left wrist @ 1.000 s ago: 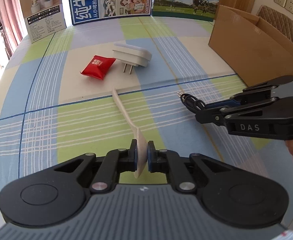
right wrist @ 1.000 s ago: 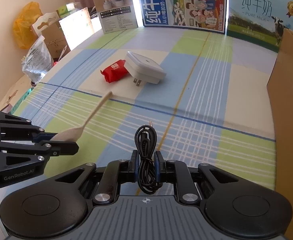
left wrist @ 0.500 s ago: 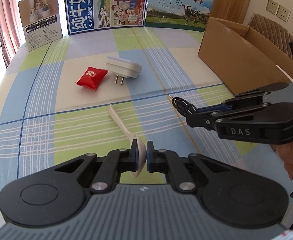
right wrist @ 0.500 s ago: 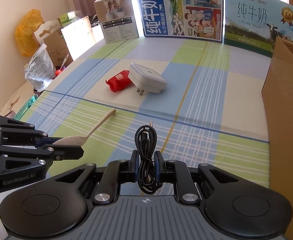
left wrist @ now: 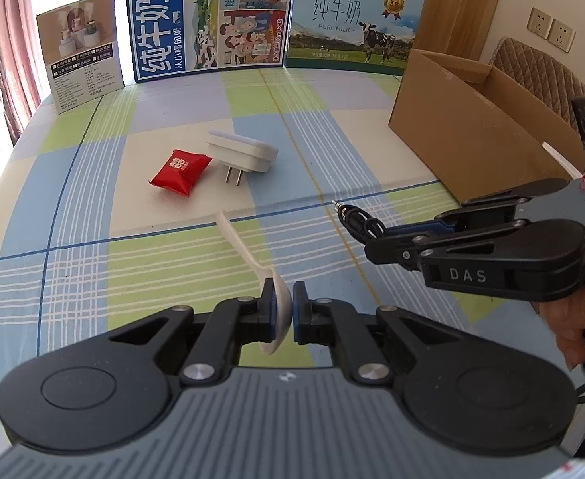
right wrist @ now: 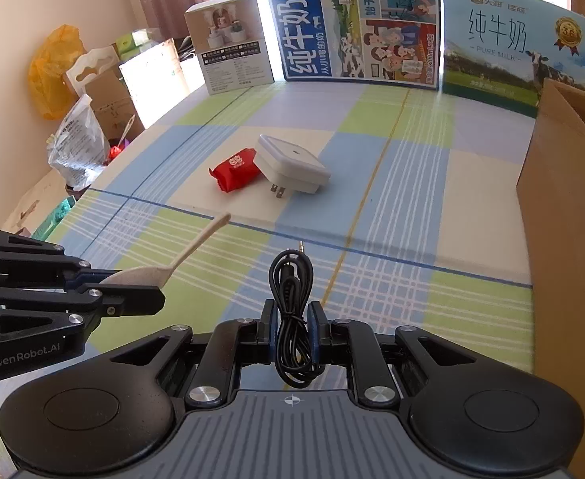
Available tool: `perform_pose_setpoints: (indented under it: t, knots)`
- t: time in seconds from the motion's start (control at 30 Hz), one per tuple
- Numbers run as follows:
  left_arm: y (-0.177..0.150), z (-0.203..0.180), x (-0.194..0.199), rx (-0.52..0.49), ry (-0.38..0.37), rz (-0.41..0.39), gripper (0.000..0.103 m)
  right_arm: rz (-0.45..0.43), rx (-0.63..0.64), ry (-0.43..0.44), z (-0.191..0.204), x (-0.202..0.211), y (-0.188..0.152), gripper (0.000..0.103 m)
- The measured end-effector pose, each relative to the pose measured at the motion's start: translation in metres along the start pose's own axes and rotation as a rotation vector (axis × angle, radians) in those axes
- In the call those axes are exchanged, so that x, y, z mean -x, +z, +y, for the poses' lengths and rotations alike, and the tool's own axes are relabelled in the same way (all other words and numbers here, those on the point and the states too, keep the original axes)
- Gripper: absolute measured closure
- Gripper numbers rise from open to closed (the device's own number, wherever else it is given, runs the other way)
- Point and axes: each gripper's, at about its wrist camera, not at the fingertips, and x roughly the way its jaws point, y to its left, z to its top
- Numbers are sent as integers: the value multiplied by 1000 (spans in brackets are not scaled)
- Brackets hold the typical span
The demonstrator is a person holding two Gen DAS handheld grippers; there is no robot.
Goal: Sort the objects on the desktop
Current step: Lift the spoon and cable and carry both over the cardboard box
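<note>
Spoon [left wrist: 278,311] clamped in left hand-held gripper [left wrist: 282,311]; cable [right wrist: 292,319] in right.

Both views now take in more of the checked tablecloth [left wrist: 93,215], with the cardboard box [left wrist: 472,139] farther off.

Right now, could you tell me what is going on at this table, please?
A person is sorting desk items with two tools. The left hand-held gripper is shut on the bowl of a pale plastic spoon, and the right hand-held gripper is shut on a coiled black audio cable. A red snack packet and white plug adapter lie on the checked tablecloth, near an open cardboard box.
</note>
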Motion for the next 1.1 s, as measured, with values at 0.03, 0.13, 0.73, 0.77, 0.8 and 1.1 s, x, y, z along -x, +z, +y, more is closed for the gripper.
perform_pose_setpoints:
  t: [0.03, 0.13, 0.73, 0.77, 0.8, 1.1]
  knots:
    - [1, -1, 0, -1, -2, -1, 99, -2, -1, -1, 0, 1, 0, 91]
    - [3, -5, 2, -7, -8, -9, 99, -10, -12, -6, -1, 6, -1, 91]
    - [25, -44, 26, -70, -28, -60, 99, -75, -40, -51, 2, 57, 0, 91]
    - [27, -47, 28, -73, -28, -62, 99, -80, -41, -55, 1, 61, 1, 91]
    - [28, -51, 30, -78, -28, -63, 99, -87, -42, -58, 0, 67, 2, 91]
    - [41, -95, 53, -133, -51, -84, 99, -167, -60, -104, -17, 125, 7, 91]
